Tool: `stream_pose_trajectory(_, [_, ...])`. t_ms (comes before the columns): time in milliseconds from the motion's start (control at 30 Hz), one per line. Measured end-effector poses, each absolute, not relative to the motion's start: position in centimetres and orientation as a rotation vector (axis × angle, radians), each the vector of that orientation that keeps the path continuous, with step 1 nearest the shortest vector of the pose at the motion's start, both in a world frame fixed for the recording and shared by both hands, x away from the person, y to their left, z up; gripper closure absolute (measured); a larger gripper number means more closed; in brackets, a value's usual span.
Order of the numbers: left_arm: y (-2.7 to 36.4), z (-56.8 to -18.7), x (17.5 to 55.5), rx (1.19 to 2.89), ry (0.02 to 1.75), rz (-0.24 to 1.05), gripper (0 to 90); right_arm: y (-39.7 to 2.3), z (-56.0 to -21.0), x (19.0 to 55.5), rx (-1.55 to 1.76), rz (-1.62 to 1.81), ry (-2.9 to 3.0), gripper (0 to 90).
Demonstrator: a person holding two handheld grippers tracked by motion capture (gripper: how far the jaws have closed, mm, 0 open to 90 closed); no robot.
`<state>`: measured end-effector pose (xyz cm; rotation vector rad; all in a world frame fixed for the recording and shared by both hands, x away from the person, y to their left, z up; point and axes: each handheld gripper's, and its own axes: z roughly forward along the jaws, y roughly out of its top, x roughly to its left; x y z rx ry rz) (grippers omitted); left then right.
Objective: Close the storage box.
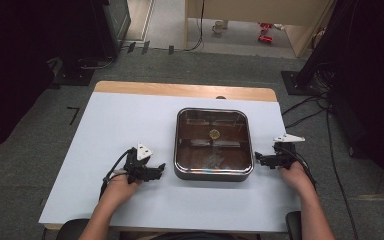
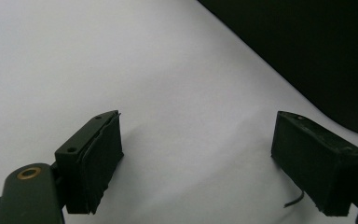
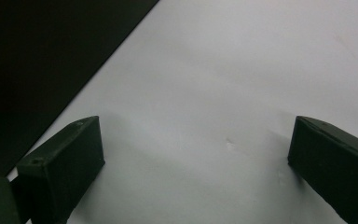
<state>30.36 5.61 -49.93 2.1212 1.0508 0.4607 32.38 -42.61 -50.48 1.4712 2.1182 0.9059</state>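
At the lower left of the high view, the left claw [image 1: 161, 167] rests on the white surface [image 1: 115, 125], its tips pointing right toward the square pan [image 1: 213, 172], just beside the pan's left wall but apart from it. The left gripper view has the jaws standing wide with nothing between them, only bare surface under them and the pan's dark wall in the upper right corner.

The pan sits in the middle of the frame, right of the surface's centre, with a small round thing [image 1: 213, 133] on its floor; what that is cannot be told.

At the lower right, the right claw [image 1: 257, 159] points left at the pan's right wall, again near but apart. Its own view shows the jaws wide and empty.

If the step is to take the pan from both sides, each claw would do best to close squarely over the rim at matching points, so the lift stays level.
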Motion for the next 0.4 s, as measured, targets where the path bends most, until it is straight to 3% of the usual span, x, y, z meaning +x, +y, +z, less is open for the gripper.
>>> stream_pose_trajectory(400, [5.54,-49.94,30.33,2.119,1.079,0.472,13.2,-42.61,-50.48,32.37,1.471,0.907,2.117,2.8])
